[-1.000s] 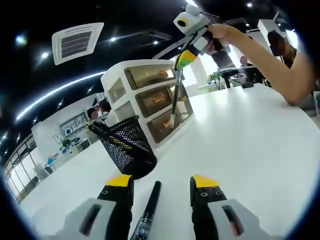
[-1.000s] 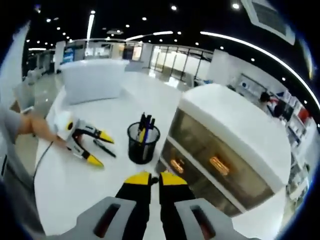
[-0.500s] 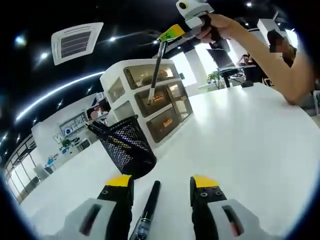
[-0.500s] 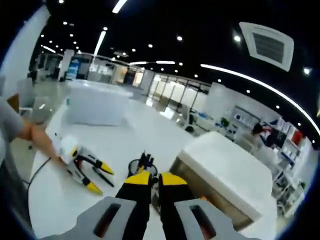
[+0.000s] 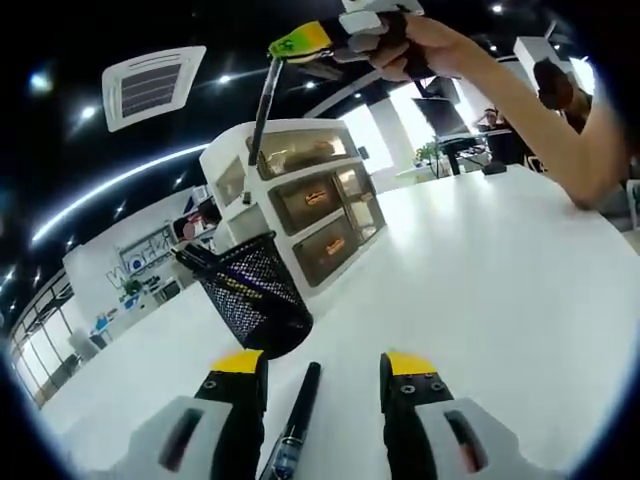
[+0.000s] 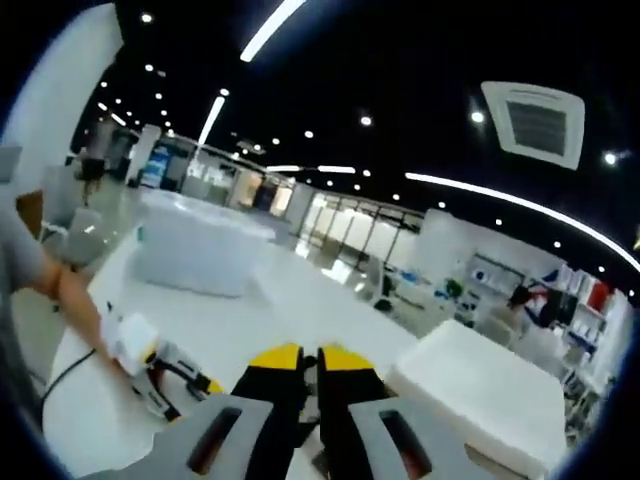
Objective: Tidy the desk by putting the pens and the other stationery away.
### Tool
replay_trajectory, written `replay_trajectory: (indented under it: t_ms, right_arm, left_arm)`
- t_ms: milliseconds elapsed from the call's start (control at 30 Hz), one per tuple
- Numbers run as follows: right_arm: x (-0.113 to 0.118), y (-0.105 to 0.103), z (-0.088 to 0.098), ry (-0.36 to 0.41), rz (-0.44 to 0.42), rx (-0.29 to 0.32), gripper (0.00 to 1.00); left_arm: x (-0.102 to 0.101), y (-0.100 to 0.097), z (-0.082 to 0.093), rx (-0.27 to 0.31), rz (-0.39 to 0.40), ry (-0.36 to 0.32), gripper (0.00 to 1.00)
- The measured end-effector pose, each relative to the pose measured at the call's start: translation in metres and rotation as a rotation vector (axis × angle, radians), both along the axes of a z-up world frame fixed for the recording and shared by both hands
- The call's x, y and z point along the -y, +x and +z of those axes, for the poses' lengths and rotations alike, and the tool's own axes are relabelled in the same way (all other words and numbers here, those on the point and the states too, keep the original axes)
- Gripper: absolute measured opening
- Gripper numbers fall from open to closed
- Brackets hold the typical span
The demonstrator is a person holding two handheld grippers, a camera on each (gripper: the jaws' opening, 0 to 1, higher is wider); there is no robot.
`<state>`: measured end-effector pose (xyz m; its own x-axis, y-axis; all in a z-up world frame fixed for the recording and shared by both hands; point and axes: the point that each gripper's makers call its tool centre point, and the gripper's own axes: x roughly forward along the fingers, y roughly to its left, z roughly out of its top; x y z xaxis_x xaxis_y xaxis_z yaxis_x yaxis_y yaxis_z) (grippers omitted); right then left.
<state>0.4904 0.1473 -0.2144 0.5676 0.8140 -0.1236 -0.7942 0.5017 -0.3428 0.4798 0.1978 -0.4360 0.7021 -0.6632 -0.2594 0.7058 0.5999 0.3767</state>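
My left gripper (image 5: 323,366) rests open on the white desk (image 5: 500,300), and a black pen (image 5: 297,412) lies between its jaws without being gripped. Just ahead stands a black mesh pen cup (image 5: 256,296) holding several pens. High above it, a person's hand carries my right gripper (image 5: 298,42), shut on a dark pen (image 5: 261,112) that hangs point-down over the cup and cabinet. In the right gripper view, my right gripper (image 6: 310,356) has its yellow tips pressed together, and the left gripper (image 6: 180,388) lies below on the desk.
A white three-drawer cabinet (image 5: 292,192) with tinted drawer fronts stands right behind the cup; its top (image 6: 485,400) appears below the right gripper. The person's forearm (image 5: 540,120) stretches over the desk's right side. A large white block (image 6: 195,260) sits on the far end of the desk.
The right gripper has carried its pen up and leftwards, from in front of the drawers to above the cabinet and cup. The left gripper and the pen between its jaws have not moved.
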Motion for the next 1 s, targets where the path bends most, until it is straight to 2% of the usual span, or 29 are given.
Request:
replay_trajectory:
  t_ms: [233, 367, 400, 500, 533, 567, 633, 667, 700, 733, 867, 1000]
  right_arm:
    - [-0.015, 0.012, -0.016, 0.097, 0.046, -0.124, 0.03]
    - [-0.017, 0.024, -0.030, 0.169, 0.063, -0.247, 0.02]
    - [-0.017, 0.026, -0.028, 0.174, 0.069, -0.236, 0.00]
    - [-0.017, 0.035, -0.036, 0.211, 0.067, -0.303, 0.00]
    - [-0.017, 0.040, -0.048, 0.167, 0.051, -0.314, 0.00]
    - [-0.016, 0.046, -0.056, 0.139, 0.024, -0.309, 0.00]
    - [-0.019, 0.051, -0.064, 0.126, 0.009, -0.317, 0.00]
    - [-0.020, 0.052, -0.065, 0.125, 0.007, -0.318, 0.00]
    - [-0.021, 0.052, -0.066, 0.123, 0.005, -0.320, 0.00]
    - [-0.021, 0.049, -0.067, 0.112, 0.006, -0.314, 0.00]
    - [-0.036, 0.024, -0.085, -0.060, 0.159, -0.246, 0.00]
    - [-0.052, 0.009, -0.102, -0.167, 0.244, -0.171, 0.24]
  left_arm:
    - [0.001, -0.002, -0.001, -0.005, -0.004, 0.002, 0.45]
    - [0.001, -0.002, -0.001, -0.008, -0.004, 0.003, 0.45]
    - [0.001, -0.002, -0.001, -0.008, -0.004, 0.003, 0.45]
    - [0.000, -0.002, -0.001, -0.006, -0.004, 0.004, 0.45]
    - [0.001, -0.002, -0.001, -0.008, -0.004, 0.004, 0.45]
    - [-0.036, 0.037, -0.007, -0.016, -0.005, -0.002, 0.45]
    - [-0.060, 0.063, -0.012, -0.015, -0.005, -0.002, 0.45]
    - [-0.066, 0.069, -0.013, -0.016, -0.005, -0.003, 0.45]
    - [-0.054, 0.056, -0.011, -0.012, -0.005, 0.001, 0.45]
    - [-0.050, 0.052, -0.010, -0.013, -0.006, 0.001, 0.45]
    - [-0.038, 0.040, -0.007, -0.006, -0.003, 0.006, 0.45]
    - [-0.038, 0.039, -0.008, -0.013, 0.000, 0.004, 0.45]
